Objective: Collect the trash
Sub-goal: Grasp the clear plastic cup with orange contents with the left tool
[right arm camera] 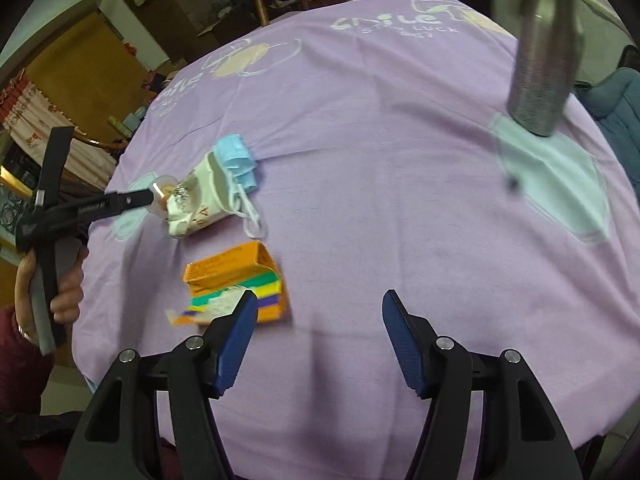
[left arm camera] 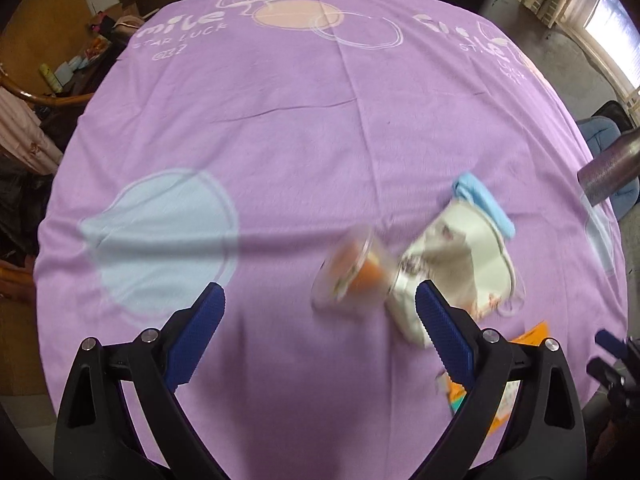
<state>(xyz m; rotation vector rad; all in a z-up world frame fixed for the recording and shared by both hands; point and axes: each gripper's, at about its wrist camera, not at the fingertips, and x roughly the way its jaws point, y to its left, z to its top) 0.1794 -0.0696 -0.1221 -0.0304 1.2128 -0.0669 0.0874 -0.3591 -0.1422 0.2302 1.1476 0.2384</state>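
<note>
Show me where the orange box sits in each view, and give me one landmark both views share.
Left wrist view: the orange box peeks out at the lower right edge, mostly hidden behind the right finger of the left tool.
Right wrist view: it lies open at lower left of centre, just beyond the left finger of the right tool.
Shared landmark: the blue face mask.

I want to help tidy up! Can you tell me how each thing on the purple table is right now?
Left gripper: open, holding nothing.
Right gripper: open, holding nothing.
Clear plastic cup: tipped on its side.
White paper bag: crumpled, lying down.
Blue face mask: folded, lying against the bag.
Orange box: flap open, lying flat.
Metal bottle: standing upright.
</note>
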